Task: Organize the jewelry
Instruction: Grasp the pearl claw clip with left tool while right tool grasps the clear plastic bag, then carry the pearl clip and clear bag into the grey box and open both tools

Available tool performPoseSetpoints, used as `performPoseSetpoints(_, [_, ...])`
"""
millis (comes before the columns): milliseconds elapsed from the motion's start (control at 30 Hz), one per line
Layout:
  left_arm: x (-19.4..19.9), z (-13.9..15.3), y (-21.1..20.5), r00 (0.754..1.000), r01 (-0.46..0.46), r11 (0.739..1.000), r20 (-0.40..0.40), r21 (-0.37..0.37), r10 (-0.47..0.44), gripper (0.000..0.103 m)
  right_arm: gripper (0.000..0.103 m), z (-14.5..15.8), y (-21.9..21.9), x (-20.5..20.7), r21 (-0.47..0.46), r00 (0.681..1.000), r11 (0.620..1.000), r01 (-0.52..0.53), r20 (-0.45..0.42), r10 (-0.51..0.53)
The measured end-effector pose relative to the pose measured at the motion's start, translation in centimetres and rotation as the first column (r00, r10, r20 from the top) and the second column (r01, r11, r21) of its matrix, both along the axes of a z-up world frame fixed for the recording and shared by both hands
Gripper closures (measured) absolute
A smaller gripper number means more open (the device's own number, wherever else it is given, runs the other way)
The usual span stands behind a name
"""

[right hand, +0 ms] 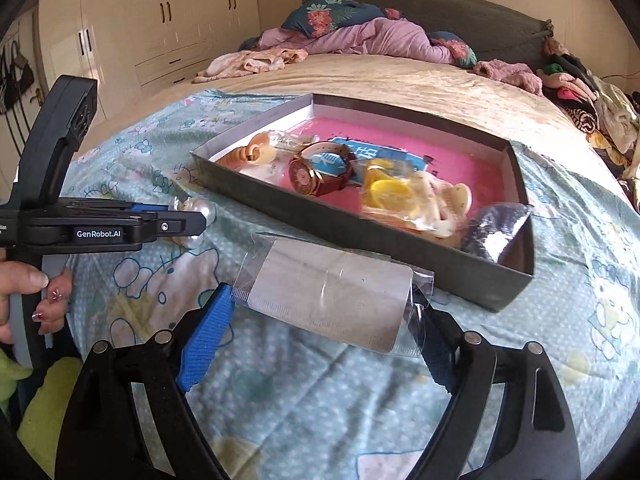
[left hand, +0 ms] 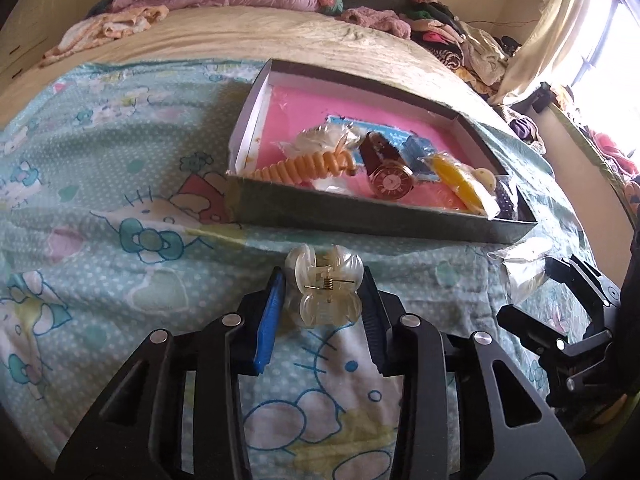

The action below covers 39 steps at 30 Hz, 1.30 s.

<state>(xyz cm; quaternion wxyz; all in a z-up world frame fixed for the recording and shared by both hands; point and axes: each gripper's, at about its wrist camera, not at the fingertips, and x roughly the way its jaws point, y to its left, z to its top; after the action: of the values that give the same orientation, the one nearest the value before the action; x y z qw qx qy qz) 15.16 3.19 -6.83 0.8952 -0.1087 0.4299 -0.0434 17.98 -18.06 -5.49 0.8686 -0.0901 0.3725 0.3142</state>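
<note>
The clear hair clip lies on the printed blanket on the bed, just in front of the tray. It sits between the fingers of the left gripper; the right one looks to touch its side, while the blue pad on the left stands just beside it, so I cannot tell whether it is truly pinched. That gripper tilts down toward the bed; from the other side its handle stands up, with a hand wrapped around it.

The right gripper also slants downward, its fingers spread wide with a clear packet holding a grey card spanning them end to end; its ends meet both pads, gripped by its length. The packet hangs just in front of the tray's near wall.

Inside the tray, on its pink liner, lie a watch, an orange coil clip, and a bag with yellow pieces.
</note>
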Motion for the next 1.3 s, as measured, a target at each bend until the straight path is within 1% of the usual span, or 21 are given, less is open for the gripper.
performPoseSetpoints(100, [-0.3,1.8,-0.5,0.999,0.011,1.0,0.046,-0.008,-0.011,0.075,0.019,1.1,-1.6,0.0,0.016,1.0,1.0,0.025,0.017,-0.025])
performPoseSetpoints(200, [-0.1,3.3,-1.3,0.996,0.025,1.0,0.082,0.007,-0.026,0.075,0.019,2.5,-2.9,0.3,0.037,0.998,0.998,0.047,0.045,-0.048])
performPoseSetpoints(433, [0.5,5.8,-3.0,0.99,0.054,0.998,0.125,0.035,-0.058,0.075,0.019,5.2,-4.8,1.0,0.092,0.991,0.993,0.074,0.101,-0.084])
performPoseSetpoints(533, [0.9,6.5,-3.5,0.989,0.061,0.997,0.136,0.042,-0.066,0.075,0.019,5.9,-5.1,1.6,0.1,0.99,0.991,0.085,0.105,-0.095])
performPoseSetpoints(867, [2.2,7.3,-5.2,0.984,0.084,0.995,0.154,0.048,-0.09,0.075,0.019,7.4,-6.4,2.6,0.137,0.984,0.985,0.104,0.132,-0.122])
performPoseSetpoints(1300, [4.2,6.1,-6.1,0.986,0.091,0.995,0.135,0.046,-0.096,0.075,0.019,7.3,-7.8,4.1,0.146,0.977,0.979,0.145,0.133,-0.164])
